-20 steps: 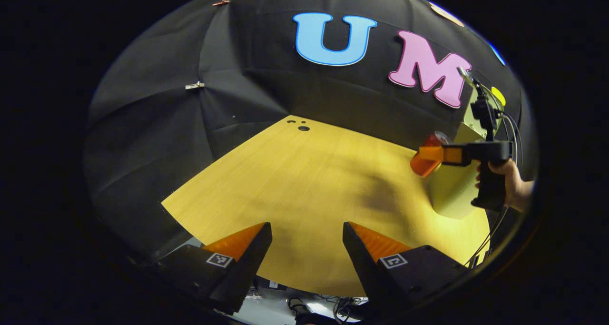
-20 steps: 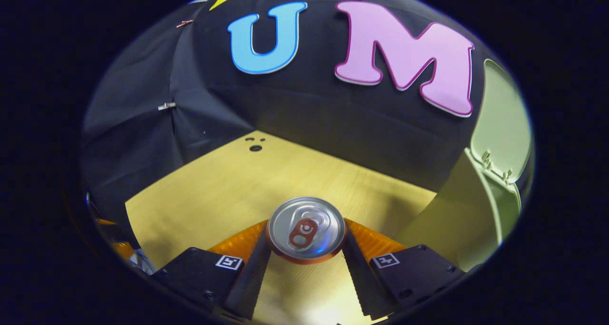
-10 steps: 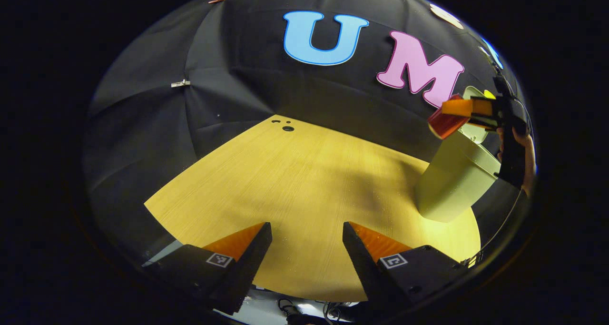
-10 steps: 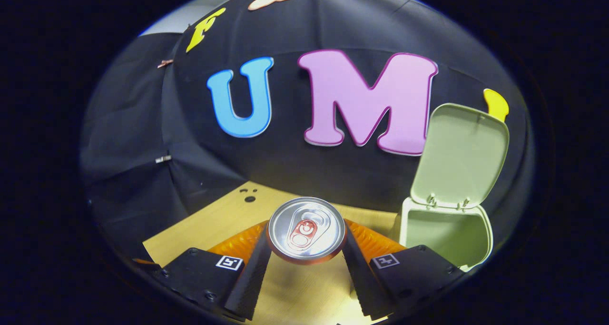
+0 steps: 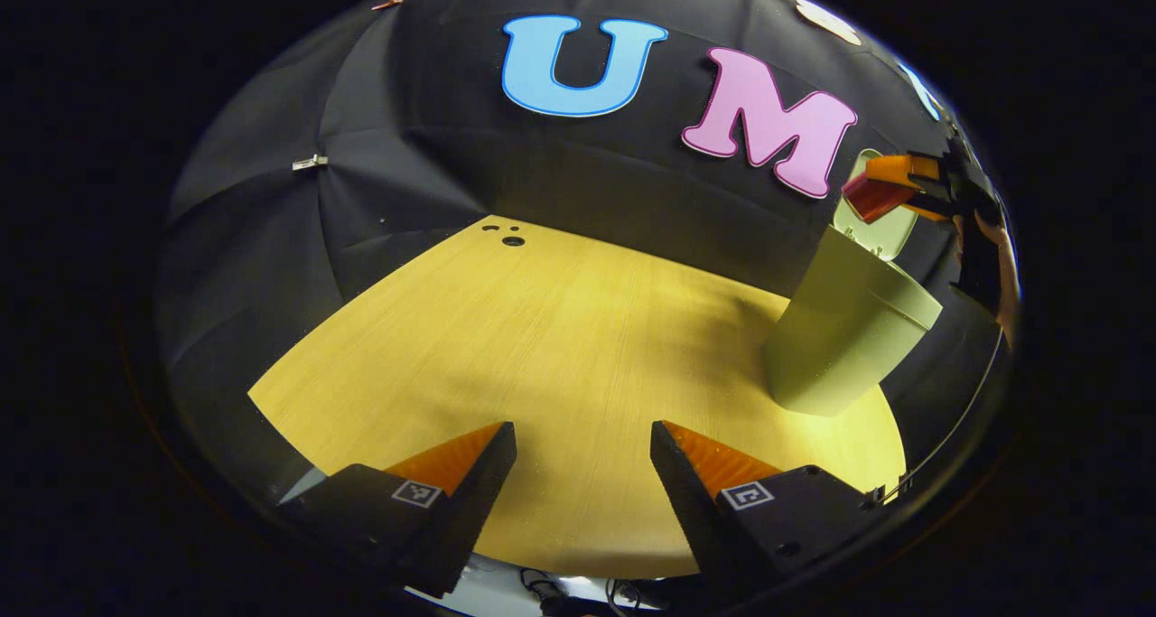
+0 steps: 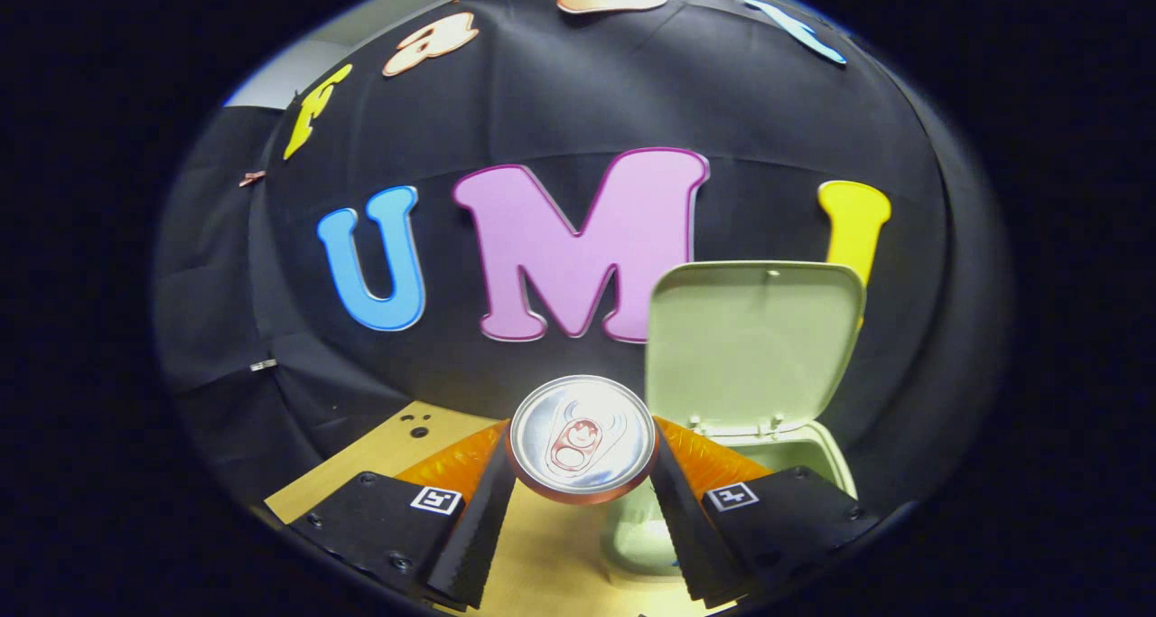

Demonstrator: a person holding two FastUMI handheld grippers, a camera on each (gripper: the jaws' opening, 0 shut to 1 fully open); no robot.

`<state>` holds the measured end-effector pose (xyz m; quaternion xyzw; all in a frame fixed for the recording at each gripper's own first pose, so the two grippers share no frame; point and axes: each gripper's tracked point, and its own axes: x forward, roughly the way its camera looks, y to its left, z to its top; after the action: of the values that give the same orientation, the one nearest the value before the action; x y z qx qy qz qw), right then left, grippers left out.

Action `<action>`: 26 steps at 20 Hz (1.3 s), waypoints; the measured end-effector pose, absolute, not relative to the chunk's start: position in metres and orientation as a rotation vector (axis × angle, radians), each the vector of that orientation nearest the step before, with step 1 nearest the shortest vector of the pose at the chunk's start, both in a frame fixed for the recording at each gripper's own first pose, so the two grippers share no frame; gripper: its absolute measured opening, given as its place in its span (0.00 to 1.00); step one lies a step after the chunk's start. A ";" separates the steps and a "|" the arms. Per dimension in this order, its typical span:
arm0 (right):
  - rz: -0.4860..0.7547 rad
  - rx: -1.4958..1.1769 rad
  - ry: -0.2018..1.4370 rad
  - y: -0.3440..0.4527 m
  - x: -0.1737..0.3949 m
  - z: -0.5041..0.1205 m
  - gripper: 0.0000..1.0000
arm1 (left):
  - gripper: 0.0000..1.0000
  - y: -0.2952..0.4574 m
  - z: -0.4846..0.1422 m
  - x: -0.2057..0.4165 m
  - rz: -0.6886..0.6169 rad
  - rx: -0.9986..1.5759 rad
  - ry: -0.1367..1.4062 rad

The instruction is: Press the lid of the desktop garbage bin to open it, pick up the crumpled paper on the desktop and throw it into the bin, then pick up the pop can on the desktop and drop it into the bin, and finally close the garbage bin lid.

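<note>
The right gripper (image 6: 582,472) is clamped on the pop can (image 6: 582,438) from both sides, its silver top toward the camera, held in the air above the green garbage bin (image 5: 844,328) at the desk's (image 5: 560,346) right edge. The bin's lid (image 6: 750,346) stands upright (hinged open). The left gripper (image 5: 582,468) hovers over the desk's near edge, fingers spread wide and empty.

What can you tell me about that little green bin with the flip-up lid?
The garbage bin is pale green, plastic-looking, tapering toward its base, standing upright on the wooden desktop near the black cloth wall. Its hinged lid stands open, tilted back. The right gripper holds a pop can above its mouth; nothing touches the bin.
</note>
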<state>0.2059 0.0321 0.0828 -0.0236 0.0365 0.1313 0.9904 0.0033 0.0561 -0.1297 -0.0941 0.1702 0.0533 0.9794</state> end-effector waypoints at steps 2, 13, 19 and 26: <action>0.213 -0.025 0.069 0.006 0.214 0.087 0.82 | 0.96 0.051 -0.129 0.009 0.096 -0.200 0.340; 0.073 -0.009 0.145 -0.072 0.232 0.049 0.83 | 0.96 0.023 -0.128 0.031 0.069 -0.145 0.352; 0.056 -0.032 0.161 -0.078 0.238 0.042 0.85 | 0.96 0.009 -0.141 0.022 0.046 -0.122 0.392; 0.063 -0.042 0.103 -0.072 0.236 0.068 0.87 | 0.96 0.012 -0.146 0.013 0.064 -0.134 0.405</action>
<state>0.2358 -0.0719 0.0680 -0.0210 0.0516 0.0315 0.9980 0.0128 0.0116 -0.1463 -0.0667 0.2010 0.0320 0.9768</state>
